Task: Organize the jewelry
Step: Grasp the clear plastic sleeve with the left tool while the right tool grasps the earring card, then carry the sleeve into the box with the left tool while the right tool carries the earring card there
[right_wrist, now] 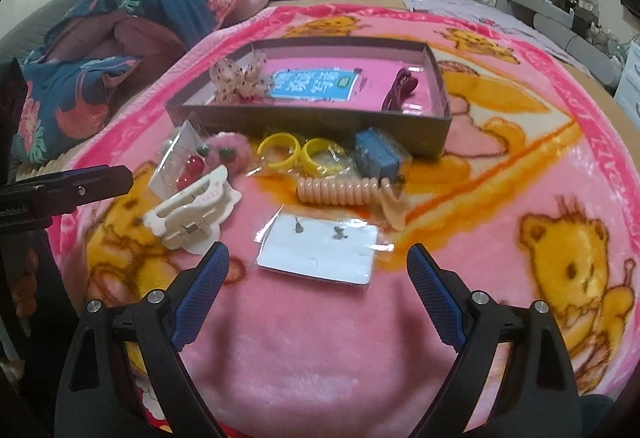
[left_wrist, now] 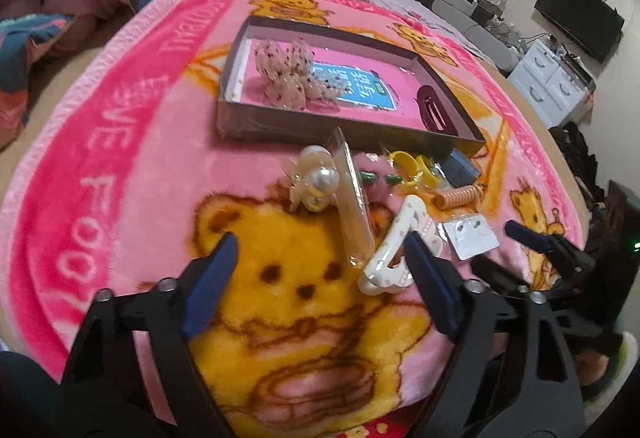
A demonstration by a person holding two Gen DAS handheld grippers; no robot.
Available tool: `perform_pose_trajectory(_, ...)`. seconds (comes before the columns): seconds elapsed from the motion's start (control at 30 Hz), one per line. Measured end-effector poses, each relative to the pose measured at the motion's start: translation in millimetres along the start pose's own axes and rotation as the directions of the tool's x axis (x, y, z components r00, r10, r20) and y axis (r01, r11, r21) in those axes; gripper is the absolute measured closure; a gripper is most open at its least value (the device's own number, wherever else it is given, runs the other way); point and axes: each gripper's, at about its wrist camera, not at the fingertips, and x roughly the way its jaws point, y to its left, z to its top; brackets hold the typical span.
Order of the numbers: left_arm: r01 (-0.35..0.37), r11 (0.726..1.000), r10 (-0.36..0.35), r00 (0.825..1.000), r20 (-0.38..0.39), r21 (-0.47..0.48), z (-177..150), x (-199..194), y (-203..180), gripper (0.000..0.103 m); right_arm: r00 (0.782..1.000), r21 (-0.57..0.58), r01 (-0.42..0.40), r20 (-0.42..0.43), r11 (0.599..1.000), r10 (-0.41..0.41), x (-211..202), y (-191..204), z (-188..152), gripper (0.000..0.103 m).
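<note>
Hovering over plush blanket [right_wrist: 320,338]: left claw [left_wrist: 320,258], right claw [right_wrist: 318,262], both spread apart, empty; glossy earring card [right_wrist: 320,254] between right tips.

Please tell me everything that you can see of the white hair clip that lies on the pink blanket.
The white hair clip is a large claw-style clip of glossy cream plastic, with scalloped edges and small pale dots on its arms. A metal spring shows at its hinge. It lies on its side on the pink blanket, outside the box, unheld. Its far end rests against a clear packet with red earrings. In the left wrist view it lies beside the right finger of the open left claw; contact cannot be told.
</note>
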Motion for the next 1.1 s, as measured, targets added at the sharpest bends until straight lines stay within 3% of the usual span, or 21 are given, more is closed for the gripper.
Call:
perform_pose_trajectory(0.27,0.097,0.993,-0.099,0.995,-0.03,-0.066,1.9,11.3,2.6,0.055,1.0,0.053,0.005,-0.022,0.999,-0.004,16.8,-3.6,1.9,0.013)
perform_pose_trajectory(0.4,0.122,0.989,-0.126,0.991,-0.042,-0.086,4.0,17.7,0.9,0.057,0.999,0.04,0.028,-0.028,0.999,-0.027,23.5,-0.3,2.8,0.014)
perform_pose_trajectory(0.5,0.134,0.986,-0.139,0.989,-0.042,-0.103,7.1,22.0,1.5,0.057,0.999,0.033,0.042,-0.029,0.999,-0.041,26.1,-1.4,2.9,0.021)
perform_pose_trajectory(0.73,0.164,0.975,-0.176,0.982,-0.067,-0.15,13.4,39.2,2.3,0.079,0.999,0.066,0.036,-0.018,0.997,-0.035,24.3,-13.2,4.5,0.04)
perform_pose_trajectory(0.87,0.149,0.978,-0.162,0.983,-0.081,-0.148,13.7,48.0,0.4,0.088,1.0,0.071,0.029,-0.012,0.997,-0.029,22.4,-16.9,5.4,0.044)
perform_pose_trajectory(1.1,0.132,0.985,-0.14,0.988,-0.059,-0.113,14.5,43.5,-0.7,0.089,1.0,0.084,0.01,0.019,0.996,-0.011,14.0,-21.4,5.9,0.047)
